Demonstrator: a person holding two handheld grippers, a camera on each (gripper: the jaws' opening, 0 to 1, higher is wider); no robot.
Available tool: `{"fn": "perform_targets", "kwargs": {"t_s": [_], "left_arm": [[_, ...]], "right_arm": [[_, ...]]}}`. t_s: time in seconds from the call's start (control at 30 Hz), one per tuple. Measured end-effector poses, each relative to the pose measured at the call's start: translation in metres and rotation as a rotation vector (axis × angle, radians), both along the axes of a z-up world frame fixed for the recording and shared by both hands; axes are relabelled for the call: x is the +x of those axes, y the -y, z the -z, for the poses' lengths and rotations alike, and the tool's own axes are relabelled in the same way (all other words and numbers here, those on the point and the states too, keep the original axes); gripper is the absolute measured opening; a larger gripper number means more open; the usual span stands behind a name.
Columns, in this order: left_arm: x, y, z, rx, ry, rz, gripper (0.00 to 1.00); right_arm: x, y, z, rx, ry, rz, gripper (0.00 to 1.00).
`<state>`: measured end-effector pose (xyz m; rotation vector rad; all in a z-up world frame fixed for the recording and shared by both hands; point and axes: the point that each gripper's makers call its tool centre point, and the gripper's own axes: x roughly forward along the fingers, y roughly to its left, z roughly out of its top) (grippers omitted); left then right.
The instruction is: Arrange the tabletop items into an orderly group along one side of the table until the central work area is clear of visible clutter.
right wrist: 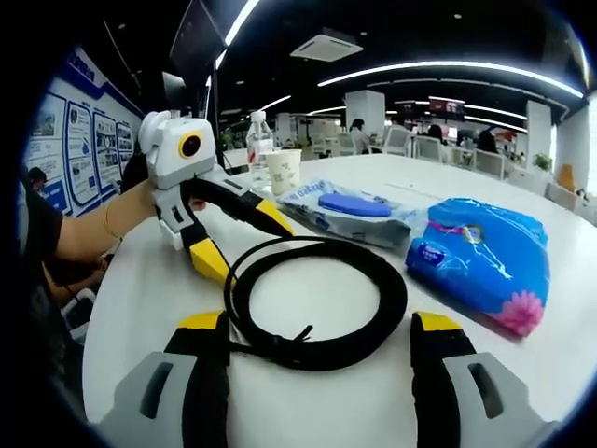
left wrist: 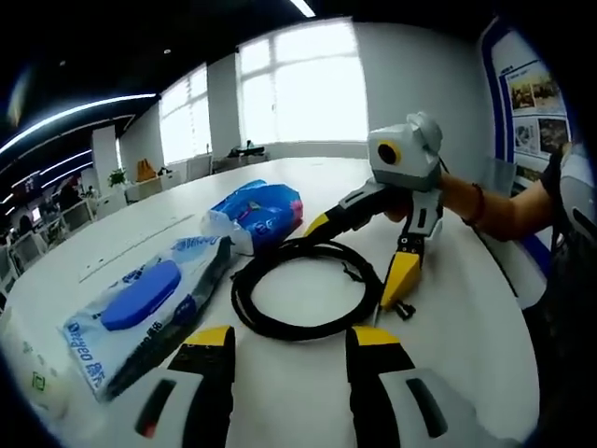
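Black cable [left wrist: 308, 289] lies coiled in the middle of the white bench [left wrist: 466, 317], between both tools. The left gripper [left wrist: 289, 359] and the right gripper [right wrist: 322, 350] have their fingers spread wide, holding nothing, maybe ready to lift it. The wipes pack [left wrist: 140, 313] and blue tissue pack [right wrist: 485, 257] sit beside it. Their writing is too small to read.

Matt black rubbery cable [right wrist: 317, 303], glossy plastic wipes packs [right wrist: 354, 213], smooth white table [right wrist: 149, 299].
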<state>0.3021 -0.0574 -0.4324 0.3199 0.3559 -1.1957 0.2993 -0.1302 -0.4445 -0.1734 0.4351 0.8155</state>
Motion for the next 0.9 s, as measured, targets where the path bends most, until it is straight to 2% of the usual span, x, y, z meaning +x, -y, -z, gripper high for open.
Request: {"fn": "perform_targets", "kwargs": {"t_s": [0.17,0.33,0.63,0.9], "left_arm": [[0.0,-0.008,-0.007,-0.03,-0.005,-0.024,0.47],[0.002,-0.017,-0.012,-0.072,-0.007,-0.053,0.47],[0.001,-0.027,-0.016,-0.099,0.006,-0.083,0.51],[0.001,-0.036,-0.023,-0.114,0.036,-0.101,0.57]], "right_arm": [[-0.001,0.002,-0.002,-0.009,0.011,0.007,0.76],[-0.003,0.0,-0.009,0.034,0.001,0.013,0.79],[-0.004,0.0,-0.024,0.067,0.044,0.042,0.82],[-0.003,0.004,-0.026,0.061,0.062,0.085,0.83]]}}
